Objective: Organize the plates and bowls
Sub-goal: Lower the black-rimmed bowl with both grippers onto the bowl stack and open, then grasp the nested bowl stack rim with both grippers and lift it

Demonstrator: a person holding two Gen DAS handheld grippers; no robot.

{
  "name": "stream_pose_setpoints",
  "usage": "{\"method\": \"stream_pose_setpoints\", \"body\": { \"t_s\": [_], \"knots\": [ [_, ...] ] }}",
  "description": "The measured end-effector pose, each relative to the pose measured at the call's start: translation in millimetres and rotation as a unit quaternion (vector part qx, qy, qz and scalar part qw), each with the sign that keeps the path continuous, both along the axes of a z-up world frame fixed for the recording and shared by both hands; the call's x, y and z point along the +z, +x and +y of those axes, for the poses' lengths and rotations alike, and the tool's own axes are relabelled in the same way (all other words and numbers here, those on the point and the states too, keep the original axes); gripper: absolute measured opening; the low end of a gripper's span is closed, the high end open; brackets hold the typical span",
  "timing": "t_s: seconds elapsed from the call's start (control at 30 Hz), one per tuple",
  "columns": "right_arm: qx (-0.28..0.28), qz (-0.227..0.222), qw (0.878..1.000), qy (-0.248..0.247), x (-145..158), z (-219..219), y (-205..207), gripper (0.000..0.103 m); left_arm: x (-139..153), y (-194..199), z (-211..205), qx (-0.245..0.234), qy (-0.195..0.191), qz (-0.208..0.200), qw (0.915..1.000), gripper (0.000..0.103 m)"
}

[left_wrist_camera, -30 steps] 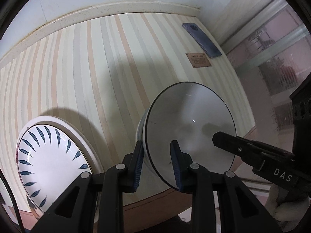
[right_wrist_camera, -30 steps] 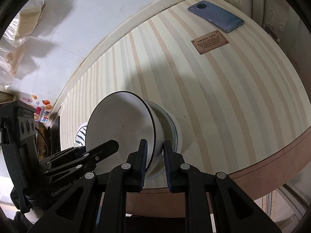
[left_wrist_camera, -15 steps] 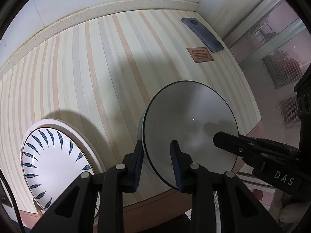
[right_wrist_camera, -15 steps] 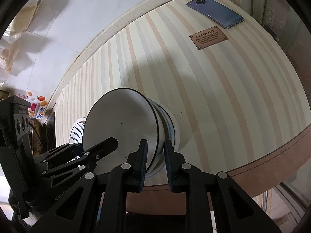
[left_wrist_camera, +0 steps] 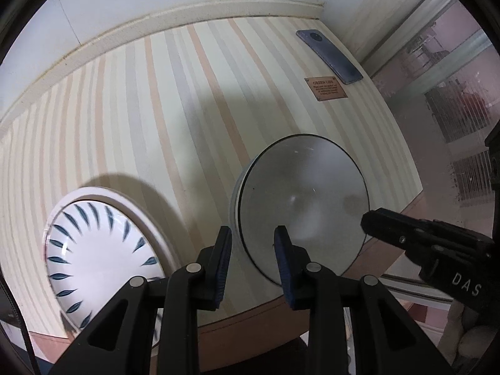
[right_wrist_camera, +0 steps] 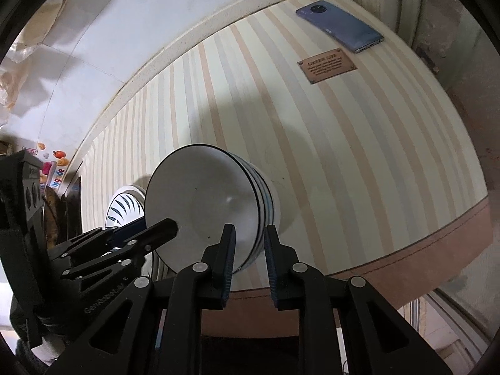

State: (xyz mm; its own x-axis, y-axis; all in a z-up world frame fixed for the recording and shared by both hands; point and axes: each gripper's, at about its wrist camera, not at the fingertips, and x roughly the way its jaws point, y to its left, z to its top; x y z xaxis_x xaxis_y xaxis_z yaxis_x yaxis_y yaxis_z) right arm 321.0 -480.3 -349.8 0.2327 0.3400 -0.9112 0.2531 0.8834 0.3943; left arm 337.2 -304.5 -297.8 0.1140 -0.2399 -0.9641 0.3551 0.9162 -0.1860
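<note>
- White bowls [right_wrist_camera: 212, 206] with dark rims sit nested in a stack near the front edge of a striped table [left_wrist_camera: 150, 118], the top one also seen from the left wrist [left_wrist_camera: 303, 200].
- Left gripper [left_wrist_camera: 252, 251] has its blue-padded jaws parted on either side of the top bowl's near rim, with gaps visible, gripping nothing.
- Right gripper [right_wrist_camera: 249, 248] straddles the stack's rim on the other side, jaws narrowly parted; whether the pads touch the rim cannot be told.
- A white plate [left_wrist_camera: 93, 250] with blue leaf marks lies on the table, left of the bowls.
- A blue phone [right_wrist_camera: 339, 25] and a brown plaque [right_wrist_camera: 326, 65] rest at the far corner.
</note>
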Motion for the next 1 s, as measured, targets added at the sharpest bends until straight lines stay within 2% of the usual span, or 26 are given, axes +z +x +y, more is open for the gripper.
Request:
{"method": "stream_pose_setpoints", "body": {
  "t_s": [0.03, 0.1, 0.17, 0.2, 0.27, 0.3, 0.33, 0.37, 0.43, 0.57, 0.77, 0.83, 1.0],
  "knots": [
    [-0.001, 0.000, 1.000, -0.005, 3.7, -0.2, -1.8, 0.022, 4.1, -1.9, 0.8, -0.002, 0.004, -0.003, 1.0000, 0.026],
    [-0.004, -0.004, 1.000, -0.025, 15.3, -0.9, -7.5, 0.034, 16.7, -6.5, 3.9, -0.006, 0.004, -0.014, 0.9999, 0.026],
    [-0.005, -0.015, 0.999, -0.037, 28.1, -1.1, -13.6, 0.051, 31.2, -11.7, 8.1, -0.013, -0.001, -0.027, 0.9995, 0.026],
    [-0.006, -0.024, 0.999, -0.046, 38.4, -0.4, -18.0, 0.055, 36.4, -13.8, 9.4, -0.017, -0.003, -0.033, 0.9993, 0.028],
    [-0.004, -0.034, 0.998, -0.058, 52.5, 1.7, -23.5, 0.073, 49.9, -17.6, 14.2, -0.020, -0.012, -0.046, 0.9987, 0.037],
    [-0.002, -0.042, 0.997, -0.064, 63.1, 3.5, -28.0, 0.076, 56.5, -19.2, 17.2, -0.021, -0.017, -0.053, 0.9982, 0.040],
    [-0.002, -0.048, 0.997, -0.066, 70.6, 4.4, -31.0, 0.078, 61.7, -20.0, 19.3, -0.021, -0.018, -0.060, 0.9978, 0.057],
    [-0.002, -0.056, 0.996, -0.066, 79.5, 5.5, -34.9, 0.082, 68.4, -20.9, 22.5, -0.019, -0.020, -0.071, 0.9971, 0.078],
    [0.002, -0.070, 0.995, -0.067, 94.6, 8.9, -42.2, 0.089, 79.3, -22.1, 28.8, -0.013, -0.029, -0.081, 0.9962, 0.085],
    [0.006, -0.076, 0.994, -0.076, 116.2, 15.1, -52.8, 0.093, 102.4, -24.9, 39.2, -0.003, -0.057, -0.089, 0.9944, 0.093],
    [0.004, -0.091, 0.993, -0.079, 137.7, 19.2, -66.9, 0.095, 131.2, -34.9, 47.5, -0.006, -0.078, -0.103, 0.9915, 0.095],
    [0.001, -0.096, 0.992, -0.078, 144.6, 18.8, -70.9, 0.095, 136.9, -37.5, 48.8, -0.007, -0.085, -0.104, 0.9909, 0.103],
    [-0.009, -0.106, 0.991, -0.076, 155.9, 13.7, -74.2, 0.096, 144.6, -40.9, 52.0, -0.003, -0.104, -0.099, 0.9896, 0.103]
  ]
}}
